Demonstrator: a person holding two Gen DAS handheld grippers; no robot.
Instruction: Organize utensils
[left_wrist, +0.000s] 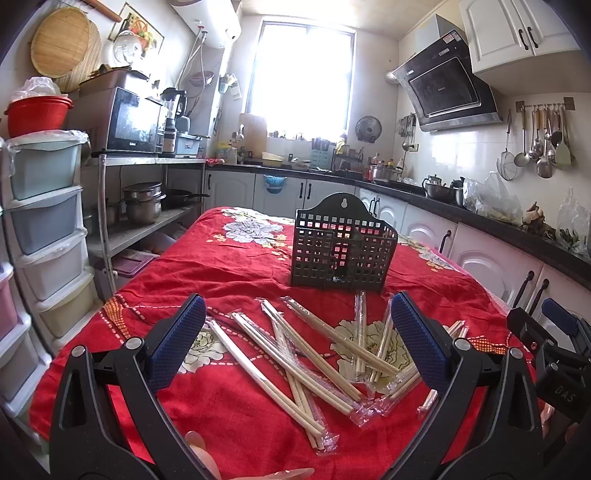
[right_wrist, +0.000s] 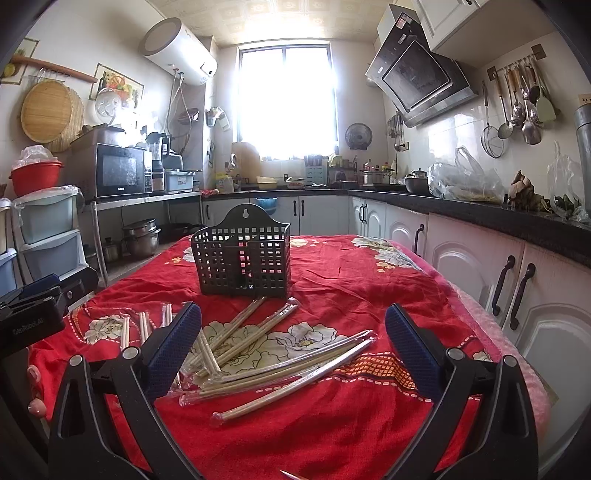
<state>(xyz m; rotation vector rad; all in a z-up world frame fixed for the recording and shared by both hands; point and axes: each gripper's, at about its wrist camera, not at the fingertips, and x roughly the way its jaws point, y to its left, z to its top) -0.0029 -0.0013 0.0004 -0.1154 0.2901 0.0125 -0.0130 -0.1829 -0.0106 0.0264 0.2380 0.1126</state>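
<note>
Several pairs of wooden chopsticks in clear wrappers (left_wrist: 314, 347) lie scattered on the red flowered tablecloth (left_wrist: 229, 273); they also show in the right wrist view (right_wrist: 280, 365). A black perforated utensil holder (left_wrist: 341, 247) stands upright behind them, empty as far as I can see; it also shows in the right wrist view (right_wrist: 242, 258). My left gripper (left_wrist: 297, 314) is open and empty, held above the near chopsticks. My right gripper (right_wrist: 293, 321) is open and empty, above the chopsticks. The right gripper shows at the left wrist view's right edge (left_wrist: 554, 332).
The table stands in a kitchen. White cabinets (right_wrist: 480, 266) under a dark counter run along the right. A metal shelf with pots (left_wrist: 144, 203) and plastic drawers (left_wrist: 48, 221) stand on the left. The left gripper's body (right_wrist: 33, 306) is at the left edge.
</note>
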